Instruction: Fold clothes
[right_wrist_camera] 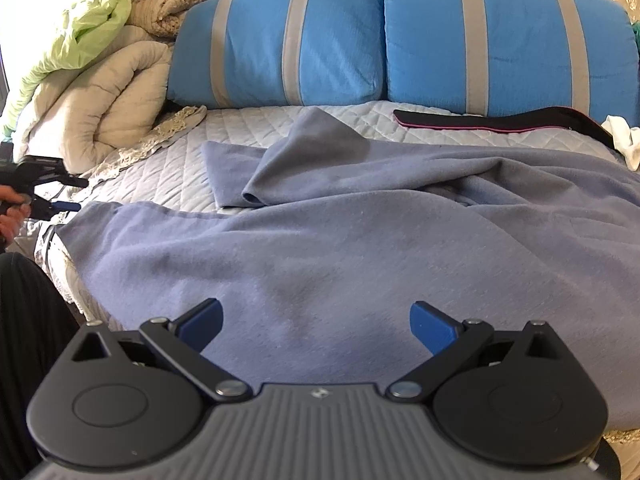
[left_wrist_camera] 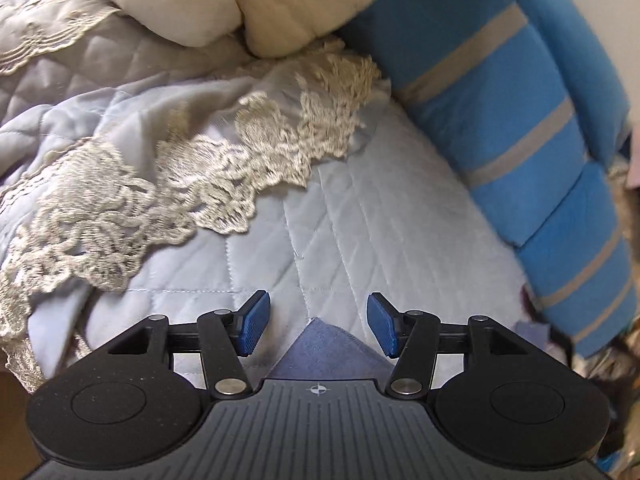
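Grey-blue garment [right_wrist_camera: 360, 240] spread across quilted bed [right_wrist_camera: 160, 176], near edge overhanging bed front. Left gripper [left_wrist_camera: 318, 326] jaws parted, nothing clamped, garment corner [left_wrist_camera: 330, 350] lying below them. Right gripper [right_wrist_camera: 316, 326] jaws wide apart above garment. Blue striped pillows [right_wrist_camera: 400, 40] line far edge; bare quilt between.

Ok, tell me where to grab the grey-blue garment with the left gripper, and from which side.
Take the pointed corner of the grey-blue garment that lies flat on the quilt, right under the open left gripper. Come down from above and pinch across the tip: it is a thin, free edge, clear of the lace trim.
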### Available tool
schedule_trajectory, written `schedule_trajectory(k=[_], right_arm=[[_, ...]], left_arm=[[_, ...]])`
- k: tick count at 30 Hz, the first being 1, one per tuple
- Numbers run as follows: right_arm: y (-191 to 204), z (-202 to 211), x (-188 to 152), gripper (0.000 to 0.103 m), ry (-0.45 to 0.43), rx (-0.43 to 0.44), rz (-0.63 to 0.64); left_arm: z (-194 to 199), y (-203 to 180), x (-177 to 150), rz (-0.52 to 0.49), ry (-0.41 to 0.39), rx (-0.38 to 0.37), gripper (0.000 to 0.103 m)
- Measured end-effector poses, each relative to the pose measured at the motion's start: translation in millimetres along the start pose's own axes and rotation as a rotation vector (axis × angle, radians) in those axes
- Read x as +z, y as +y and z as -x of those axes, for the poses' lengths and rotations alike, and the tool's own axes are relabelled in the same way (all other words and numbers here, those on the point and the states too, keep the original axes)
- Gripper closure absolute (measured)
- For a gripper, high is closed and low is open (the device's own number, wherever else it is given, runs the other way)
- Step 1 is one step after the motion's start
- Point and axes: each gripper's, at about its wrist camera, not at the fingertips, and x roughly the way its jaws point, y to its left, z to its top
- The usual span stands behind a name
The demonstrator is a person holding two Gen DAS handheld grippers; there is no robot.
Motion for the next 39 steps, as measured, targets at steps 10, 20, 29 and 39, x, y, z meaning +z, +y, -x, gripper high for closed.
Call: schedule_trajectory(k=[10,20,29,39], right_arm=[[-5,-2,-4,0.0,0.035,-0.007,-0.052],[-7,1,-9,0.0,0.041,0.002,-0.063],[-10,3,-9,0.0,0.038,-0.007,-0.068],[-15,6,-7,0.0,0.03,-0.019,-0.069]], left_arm=[[-15,-29,-1,-0.068,0.093,0.115,0.075],[-1,-40,0,-0.127,0.016,0.146,0.097],[20,-49,24,-0.127,-0.079,0.105,0.098],[3,-54,30,-0.163,-0.057,0.141,0.097]])
